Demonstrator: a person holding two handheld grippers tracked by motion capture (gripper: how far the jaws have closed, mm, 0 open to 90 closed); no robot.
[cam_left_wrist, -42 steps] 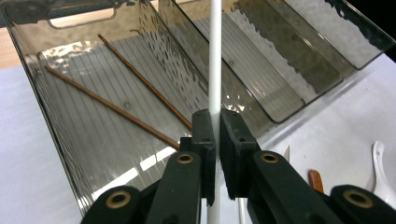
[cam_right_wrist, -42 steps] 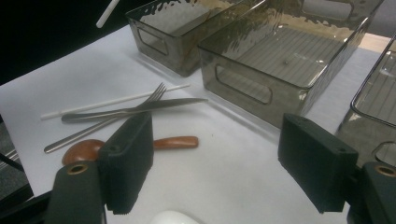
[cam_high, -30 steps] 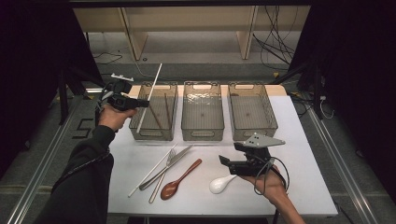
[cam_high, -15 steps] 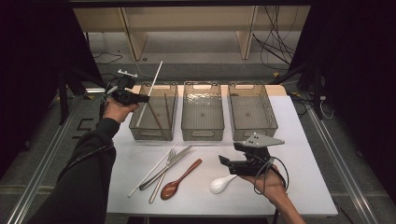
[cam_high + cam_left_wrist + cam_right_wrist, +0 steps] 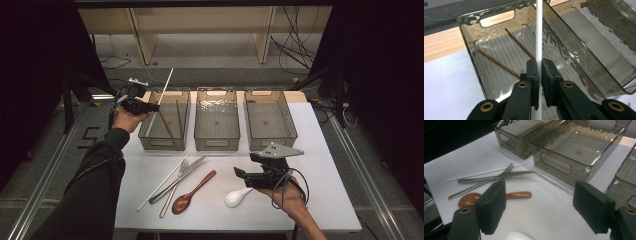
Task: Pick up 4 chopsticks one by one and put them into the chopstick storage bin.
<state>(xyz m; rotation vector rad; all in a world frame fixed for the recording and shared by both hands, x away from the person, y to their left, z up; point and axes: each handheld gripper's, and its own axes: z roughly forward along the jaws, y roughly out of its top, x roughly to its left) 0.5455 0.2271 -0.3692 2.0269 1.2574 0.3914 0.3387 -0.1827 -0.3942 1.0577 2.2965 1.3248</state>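
Observation:
My left gripper (image 5: 151,107) is shut on a long white chopstick (image 5: 164,88) at the left rim of the left smoked-plastic bin (image 5: 150,142). The stick slants up and away over the bin. In the left gripper view the chopstick (image 5: 539,35) runs straight up between the closed pads of the left gripper (image 5: 540,68). Two brown chopsticks (image 5: 520,45) lie on the bin floor below. My right gripper (image 5: 243,175) rests low over the table's front right with its jaws wide open and nothing between them (image 5: 539,207). A white spoon (image 5: 237,197) lies just in front of it.
Middle bin (image 5: 216,142) and right bin (image 5: 270,142) stand beside the left one along the back of the white table (image 5: 325,165). A second white chopstick (image 5: 159,186), a fork (image 5: 176,184), a knife (image 5: 189,171) and a brown wooden spoon (image 5: 192,192) lie at front centre.
My left gripper has carried the white chopstick to the right and a little lower, up to the left bin's rim. The right gripper has stayed where it was.

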